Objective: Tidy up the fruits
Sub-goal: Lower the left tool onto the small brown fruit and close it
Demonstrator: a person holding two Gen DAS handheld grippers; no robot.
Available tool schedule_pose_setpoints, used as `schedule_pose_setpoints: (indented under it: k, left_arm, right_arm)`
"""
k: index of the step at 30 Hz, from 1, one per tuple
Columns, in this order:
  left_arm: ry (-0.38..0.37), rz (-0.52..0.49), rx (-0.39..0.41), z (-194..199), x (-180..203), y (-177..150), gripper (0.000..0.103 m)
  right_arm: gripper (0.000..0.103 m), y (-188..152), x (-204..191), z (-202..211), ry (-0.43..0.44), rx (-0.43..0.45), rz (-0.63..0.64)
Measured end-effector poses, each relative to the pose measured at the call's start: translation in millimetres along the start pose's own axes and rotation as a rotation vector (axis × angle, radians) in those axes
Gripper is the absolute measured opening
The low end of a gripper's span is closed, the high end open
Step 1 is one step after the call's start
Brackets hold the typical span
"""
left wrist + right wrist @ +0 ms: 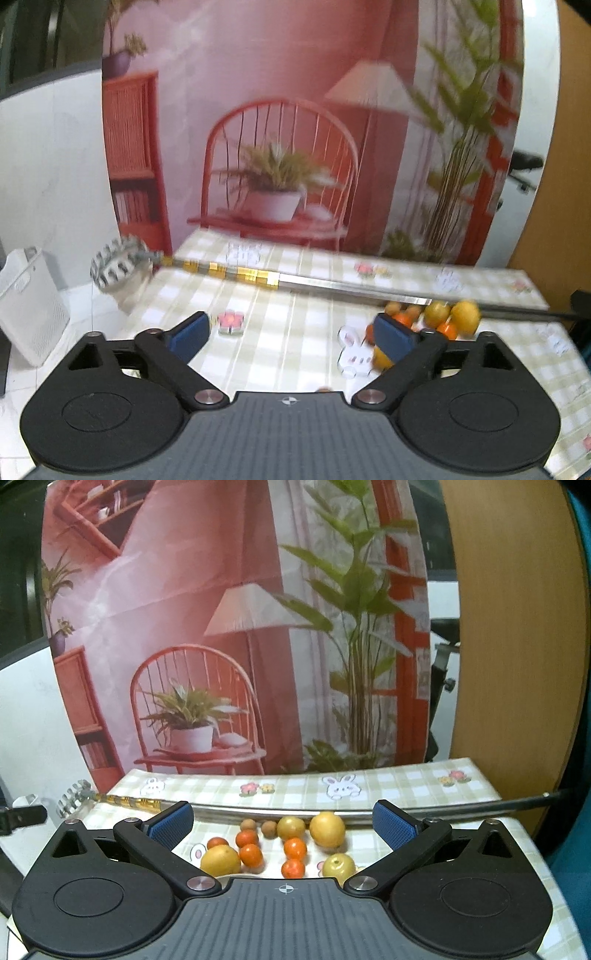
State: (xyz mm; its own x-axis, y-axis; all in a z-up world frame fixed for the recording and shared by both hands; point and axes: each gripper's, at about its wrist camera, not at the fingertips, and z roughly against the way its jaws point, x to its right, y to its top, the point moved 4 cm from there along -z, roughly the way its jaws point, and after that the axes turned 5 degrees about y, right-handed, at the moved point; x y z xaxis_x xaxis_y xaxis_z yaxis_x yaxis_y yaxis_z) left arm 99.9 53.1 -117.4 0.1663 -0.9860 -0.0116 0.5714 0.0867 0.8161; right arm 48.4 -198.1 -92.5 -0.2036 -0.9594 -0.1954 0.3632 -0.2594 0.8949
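Several fruits lie loose on the checked tablecloth (406, 786). In the right wrist view I see a big yellow fruit (327, 829), another yellow one (220, 860), a pale yellow-green one (338, 866), several small oranges (295, 848) and two small brown fruits (269, 829). My right gripper (283, 829) is open and empty, just above and before the fruits. My left gripper (291, 334) is open and empty over the cloth, left of the fruit cluster (465, 314), which its right finger partly hides.
A long metal rod with gold bands (258, 808) lies across the table behind the fruits, with a toothed head (118, 264) past the left edge. A printed room backdrop (221, 627) stands behind. A white basket (29, 306) sits on the floor at left.
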Motion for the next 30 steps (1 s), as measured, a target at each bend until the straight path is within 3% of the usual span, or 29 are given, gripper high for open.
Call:
schedule_pose_setpoints:
  k: [5,9,13,19,26,30]
  left_arm:
    - [-0.018,-0.005,-0.102,-37,-2,-14,0.081]
    - [-0.033,-0.031,-0.129,-59,1,-23,0.071]
    - [-0.039,-0.076,-0.173,-83,6,-37,0.06]
    - [-0.094,-0.053,-0.296,-122,14,-62,0.049]
    - [-0.128,0.0,-0.379,-154,21,-81,0.046]
    - [-0.123,0.004,-0.385,-160,24,-86,0.045]
  right_arm:
    - [0.101,-14,9,-29,0.015,-0.047,0.001]
    - [0.096,-21,15,-51,0.036,-0.085,-0.026]
    - [0.085,-28,22,-71,0.013,-0.119,-0.017]
    - [0.079,-42,30,-92,-0.023,-0.156,-0.012]
    - [0.077,-58,36,-107,-0.04,-0.198,-0.013]
    - [0.076,-63,40,-111,-0.043,-0.211,-0.018]
